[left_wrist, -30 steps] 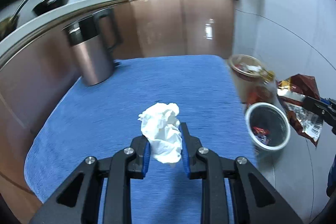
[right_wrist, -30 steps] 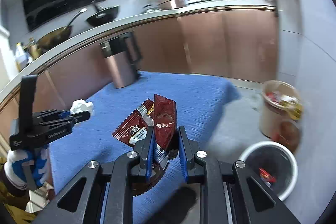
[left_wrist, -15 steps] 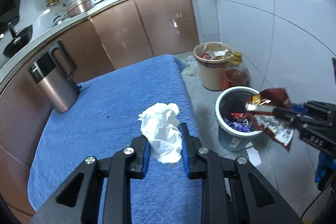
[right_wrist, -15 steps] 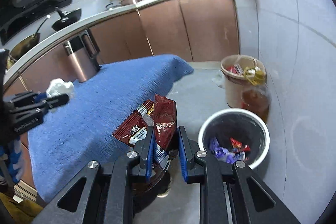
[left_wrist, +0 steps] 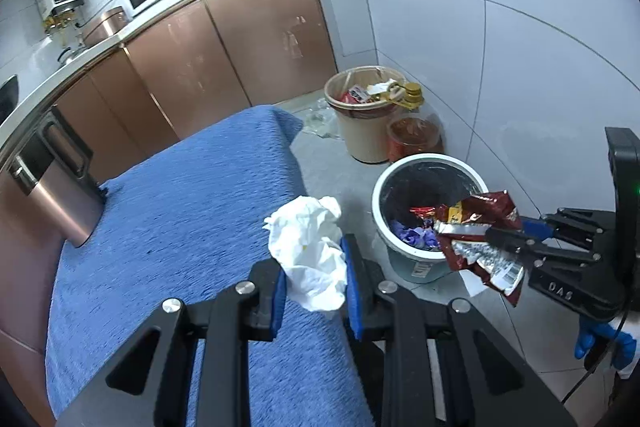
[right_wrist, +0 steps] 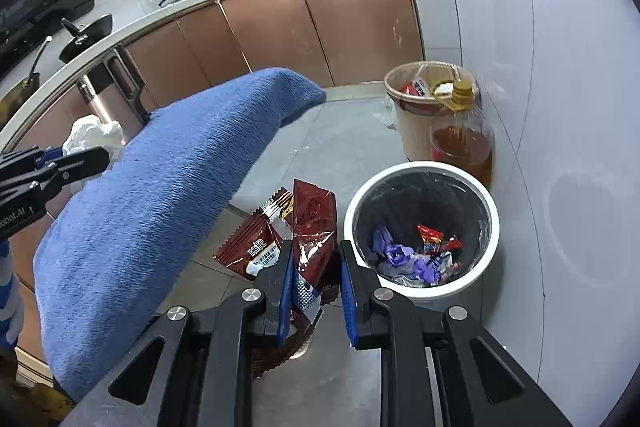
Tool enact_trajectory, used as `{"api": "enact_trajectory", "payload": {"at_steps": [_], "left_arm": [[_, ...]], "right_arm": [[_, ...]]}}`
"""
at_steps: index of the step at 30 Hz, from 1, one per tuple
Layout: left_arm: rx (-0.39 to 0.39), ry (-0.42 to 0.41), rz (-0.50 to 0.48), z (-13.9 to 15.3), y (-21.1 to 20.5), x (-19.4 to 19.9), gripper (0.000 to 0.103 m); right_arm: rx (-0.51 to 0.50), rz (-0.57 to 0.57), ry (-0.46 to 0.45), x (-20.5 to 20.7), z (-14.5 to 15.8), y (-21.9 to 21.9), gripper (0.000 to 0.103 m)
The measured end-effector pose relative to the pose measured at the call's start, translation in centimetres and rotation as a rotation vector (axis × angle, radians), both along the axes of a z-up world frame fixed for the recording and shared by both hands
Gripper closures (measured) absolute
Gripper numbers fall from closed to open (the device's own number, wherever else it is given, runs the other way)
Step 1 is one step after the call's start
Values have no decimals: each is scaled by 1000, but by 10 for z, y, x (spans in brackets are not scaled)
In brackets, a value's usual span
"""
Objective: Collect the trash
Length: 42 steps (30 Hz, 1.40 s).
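I see a rough, matt blue cloth (left_wrist: 172,227) over the worktop, a crumpled soft paper tissue (left_wrist: 312,251), and glossy, crinkled foil snack wrappers (right_wrist: 304,231). The waste bin (right_wrist: 494,227) looks like smooth white plastic, the kettle (left_wrist: 60,195) brushed metal, the cabinet doors (left_wrist: 240,43) glossy copper-toned.

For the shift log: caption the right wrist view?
Right gripper holding snack wrappers beside the white bin.

- Floor (right_wrist: 320,147) between my blue table (right_wrist: 152,195) and the white bin (right_wrist: 420,227) lies bare.
- The bin's mouth stands open from above, litter only at the bottom.
- Behind it, the oil bottle (right_wrist: 460,147) and tan bin (right_wrist: 424,107) crowd the wall (right_wrist: 560,107).
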<state>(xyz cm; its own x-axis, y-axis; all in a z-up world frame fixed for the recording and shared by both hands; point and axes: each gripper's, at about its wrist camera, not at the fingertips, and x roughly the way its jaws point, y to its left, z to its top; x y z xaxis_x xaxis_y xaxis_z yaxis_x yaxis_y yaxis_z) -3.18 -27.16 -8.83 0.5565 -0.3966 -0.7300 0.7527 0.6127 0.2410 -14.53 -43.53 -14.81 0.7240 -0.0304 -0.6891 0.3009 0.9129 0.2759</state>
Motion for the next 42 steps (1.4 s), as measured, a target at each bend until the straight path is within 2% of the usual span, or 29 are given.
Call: {"api": "enact_trajectory", "payload": {"at_steps": [6,10,18,20,23,25,29,35,42], "left_arm": [[38,33,-32,-20,-30,14,79],[56,92,-64,-38,-63,27,78],[5,313,-127,-68,-140,63,78],[-21,359,-135,-74,-157,70,73],[-59,411,-136,-75,-172,79,57],[-81,407,-133,-73,-176,82,48],[-121,412,-123,-66,-174,84,45],[-143,369,-83,-47,-147,83,45],[-215,245,22,-3,-76,76,45]], "right_arm": [[12,-44,40,5,-17,-14,83],[12,-99,62,7,-26,-30,83],[-58,-215,116,32,-40,-71,81],[-68,-236,130,40,-47,-81,80],[-74,-259,146,50,-59,-96,77],[-99,-276,171,55,-66,-103,68],[-121,-295,179,51,-65,-106,58],[-139,-316,156,44,-46,-100,53],[-168,-300,90,40,-2,-66,47]]}}
